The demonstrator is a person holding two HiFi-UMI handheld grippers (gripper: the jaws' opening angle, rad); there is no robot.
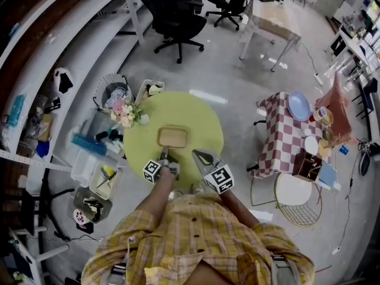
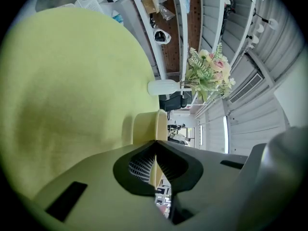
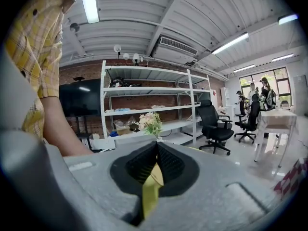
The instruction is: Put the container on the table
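Where the yellow plaid shirt [image 1: 196, 236] fills the bottom of the head view, I see both grippers reaching out over the near edge of the round yellow-green worktop [image 1: 199, 114]. The left gripper [image 2: 155, 142] has its jaws clenched on the thin near wall of the container [image 1: 173, 138], a shallow tan rectangular tray. In the left gripper view that pale wall runs straight between the pads. The container sits toward my side of the worktop's middle, level and casting a shadow on the surface. I cannot tell whether its base is touching down.

Just to the right of the container's near corner, and apart from it, is the right gripper [image 1: 198, 154]. Its jaws are pressed together at the tips. A yellow-green sliver shows in the slit behind them, the same colour as the worktop, and I cannot make out anything held there.

Farther on, at the worktop's left rim, a bunch of pink and cream flowers [image 1: 124, 113] stands in a white vase [image 2: 163, 87]. Beyond that, white shelving [image 3: 144, 105] runs along a brick wall. A table with a red checked cloth [image 1: 282, 138] stands well off to the right, and black office chairs [image 1: 172, 10] are on the far floor.
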